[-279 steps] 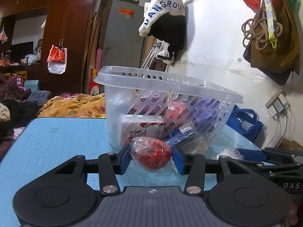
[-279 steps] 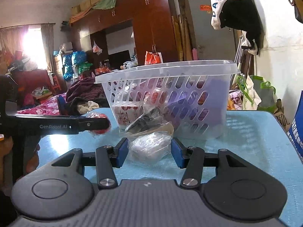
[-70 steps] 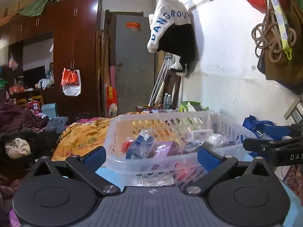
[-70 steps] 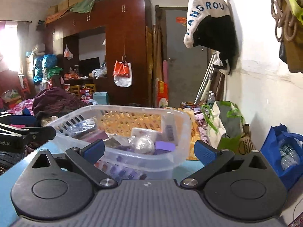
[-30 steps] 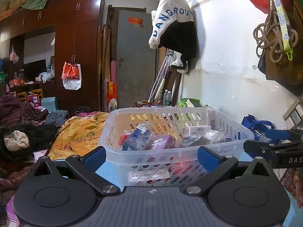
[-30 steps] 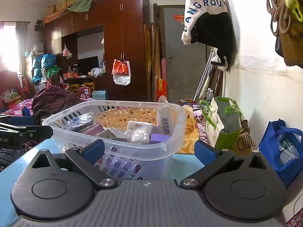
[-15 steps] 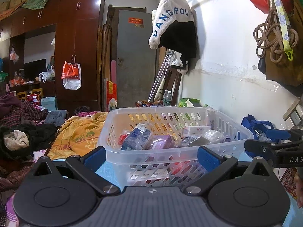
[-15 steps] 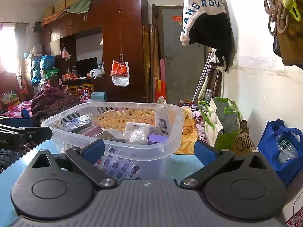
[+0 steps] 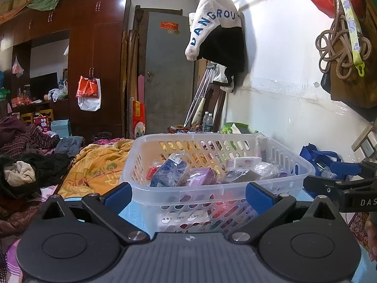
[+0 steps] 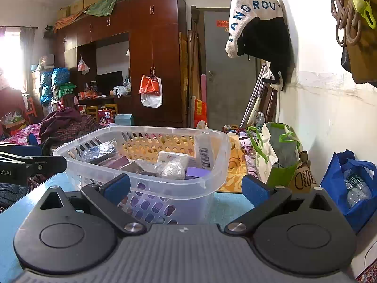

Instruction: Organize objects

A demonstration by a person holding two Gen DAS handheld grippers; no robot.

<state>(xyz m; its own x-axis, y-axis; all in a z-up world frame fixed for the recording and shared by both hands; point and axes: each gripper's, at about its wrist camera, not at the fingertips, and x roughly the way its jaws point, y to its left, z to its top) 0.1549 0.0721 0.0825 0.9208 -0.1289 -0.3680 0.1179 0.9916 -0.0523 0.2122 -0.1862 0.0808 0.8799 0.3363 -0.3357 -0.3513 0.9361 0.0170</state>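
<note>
Hovering spread and empty: left gripper (image 9: pixel 187 195), right gripper (image 10: pixel 186 187). Red and white packets now inside clear perforated plastic basket (image 9: pixel 219 188) ahead; organizing looks nearly finished.

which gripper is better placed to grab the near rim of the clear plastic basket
Left, narrowly. The left gripper is open and straddles the clear plastic basket's near rim; for the open right gripper the basket sits off toward its left finger.

One basket (image 9: pixel 219 189) (clear plastic), two grippers, two water bottles (image 9: pixel 207 121) by the wall.
</note>
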